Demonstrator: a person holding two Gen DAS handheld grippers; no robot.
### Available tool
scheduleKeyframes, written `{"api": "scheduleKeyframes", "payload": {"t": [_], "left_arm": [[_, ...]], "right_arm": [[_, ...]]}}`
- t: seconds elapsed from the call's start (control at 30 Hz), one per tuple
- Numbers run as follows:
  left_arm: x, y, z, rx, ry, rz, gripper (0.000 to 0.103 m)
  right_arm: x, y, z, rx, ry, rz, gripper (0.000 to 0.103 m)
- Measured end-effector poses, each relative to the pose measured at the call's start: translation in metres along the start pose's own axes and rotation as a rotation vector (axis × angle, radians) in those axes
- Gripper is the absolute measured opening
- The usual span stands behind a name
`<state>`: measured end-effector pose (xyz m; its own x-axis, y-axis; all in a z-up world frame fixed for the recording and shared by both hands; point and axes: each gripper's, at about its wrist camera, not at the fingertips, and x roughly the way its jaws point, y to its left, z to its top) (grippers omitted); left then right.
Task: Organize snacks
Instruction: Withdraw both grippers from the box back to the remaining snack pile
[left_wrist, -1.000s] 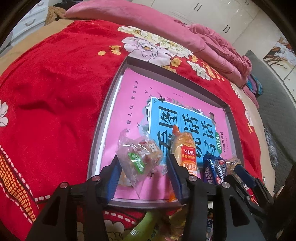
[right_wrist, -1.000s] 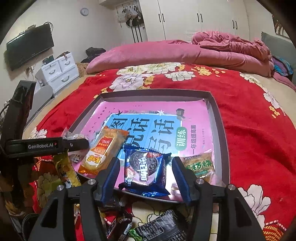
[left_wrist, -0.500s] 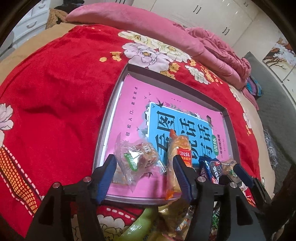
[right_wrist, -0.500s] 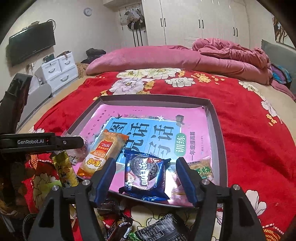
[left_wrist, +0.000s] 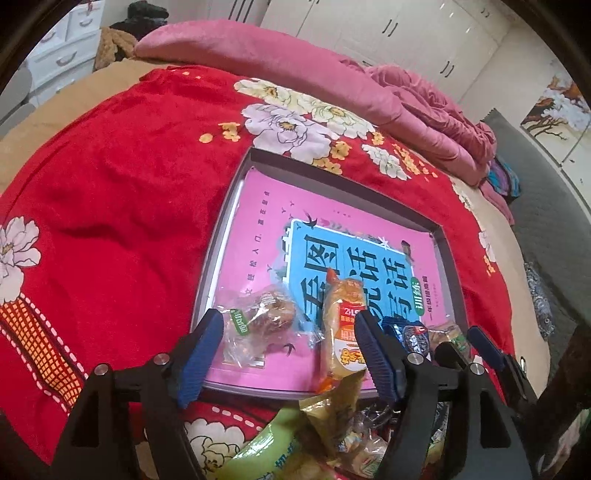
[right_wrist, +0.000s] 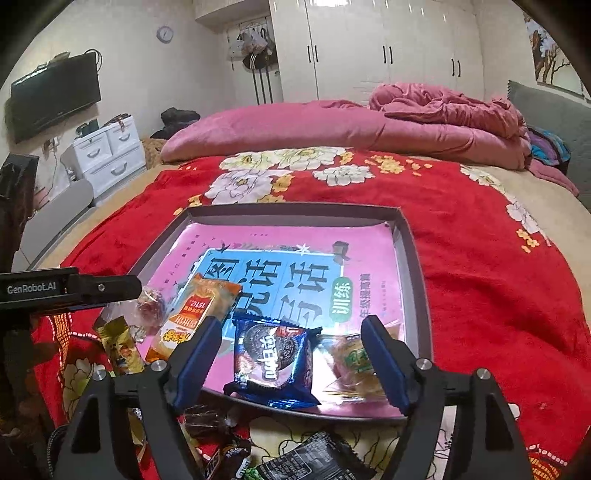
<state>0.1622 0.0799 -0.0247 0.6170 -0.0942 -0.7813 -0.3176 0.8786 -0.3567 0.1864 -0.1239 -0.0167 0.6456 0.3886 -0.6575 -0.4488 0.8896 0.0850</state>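
A grey tray with a pink and blue book cover inside lies on the red floral blanket. At its near edge lie a clear-wrapped pastry, an orange bread packet, a blue Oreo packet and a green-labelled clear snack. My left gripper is open and empty above the near rim, with the pastry between its fingers. My right gripper is open and empty, fingers either side of the Oreo packet. Each gripper shows in the other's view.
Loose snacks lie on the blanket in front of the tray: a green packet, a yellow packet, a black packet and dark chocolate bars. Pink bedding lies at the far side of the bed.
Both grippers have drawn back and up from the tray. The pastry now lies on the tray, free of the left fingers. The snacks in the tray have not moved.
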Motion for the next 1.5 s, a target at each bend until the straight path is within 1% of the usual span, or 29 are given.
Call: {"api": "scheduleKeyframes", "payload": {"t": [0.23,0.6,0.83,1.1,1.2,1.5], "left_arm": [[-0.006,-0.004,-0.001,0.014,-0.011,-0.001,0.075],[-0.021,-0.003,0.001,0.004,-0.038,-0.011,0.075],[-0.028,-0.001,0.003,-0.006,-0.053,-0.021,0.075],[-0.038,-0.006,0.003,0.013,-0.073,-0.035,0.075],[-0.042,-0.007,0.003,0.022,-0.084,-0.038,0.075],[-0.048,-0.010,-0.001,0.035,-0.092,-0.045,0.075]], "right_arm": [[-0.001,-0.001,-0.001,0.009,-0.002,0.009,0.080],[-0.008,-0.002,-0.001,0.013,-0.018,0.016,0.081],[-0.016,0.002,0.000,0.003,-0.051,0.043,0.081],[-0.020,0.001,0.002,0.007,-0.080,0.050,0.081],[-0.022,0.000,0.003,0.014,-0.089,0.052,0.085],[-0.031,-0.002,0.006,0.022,-0.114,0.067,0.086]]}}
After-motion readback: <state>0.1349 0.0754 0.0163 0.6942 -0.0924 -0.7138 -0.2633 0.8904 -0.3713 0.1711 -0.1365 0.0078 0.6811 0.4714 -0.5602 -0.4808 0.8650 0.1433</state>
